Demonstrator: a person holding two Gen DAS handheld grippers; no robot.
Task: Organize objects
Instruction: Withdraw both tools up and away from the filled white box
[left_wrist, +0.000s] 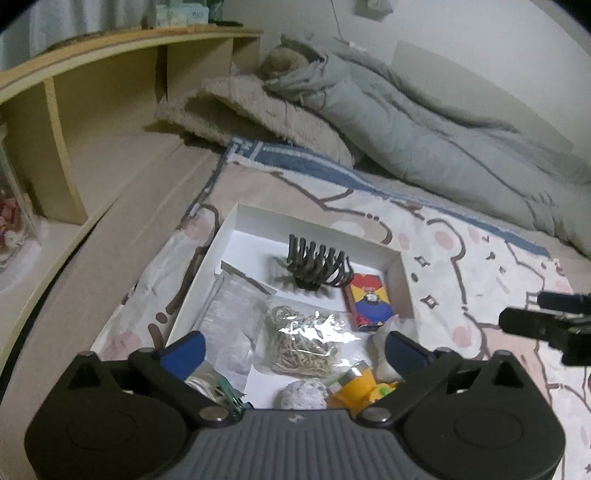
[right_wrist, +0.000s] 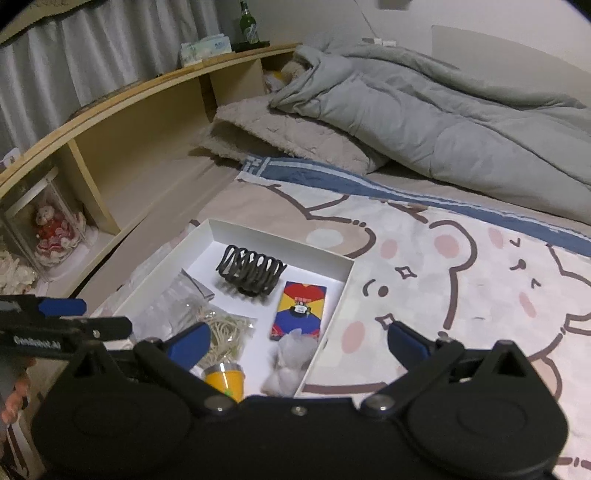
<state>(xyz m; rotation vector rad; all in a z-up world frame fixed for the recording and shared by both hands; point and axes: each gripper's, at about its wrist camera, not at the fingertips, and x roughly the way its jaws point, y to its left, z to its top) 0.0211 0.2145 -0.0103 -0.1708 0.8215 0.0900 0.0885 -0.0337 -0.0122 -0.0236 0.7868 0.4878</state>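
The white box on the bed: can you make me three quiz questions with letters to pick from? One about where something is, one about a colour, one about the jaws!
1. Where is the black hair claw?
A. Inside the white box
B. On the wooden shelf
C. On the grey duvet

2. What colours are on the small flat card box beside the claw?
A. Green and pink
B. Red, yellow and blue
C. All white

3. How do the jaws of the left gripper stand?
A. Shut on the claw
B. Shut on the rubber bands
C. Open, holding nothing

Answers:
1. A, the claw sits at the far end of the box, on its white floor.
2. B, its top shows red, yellow and blue patches.
3. C, the blue fingers stand wide apart above the bag of rubber bands, pressing on nothing.
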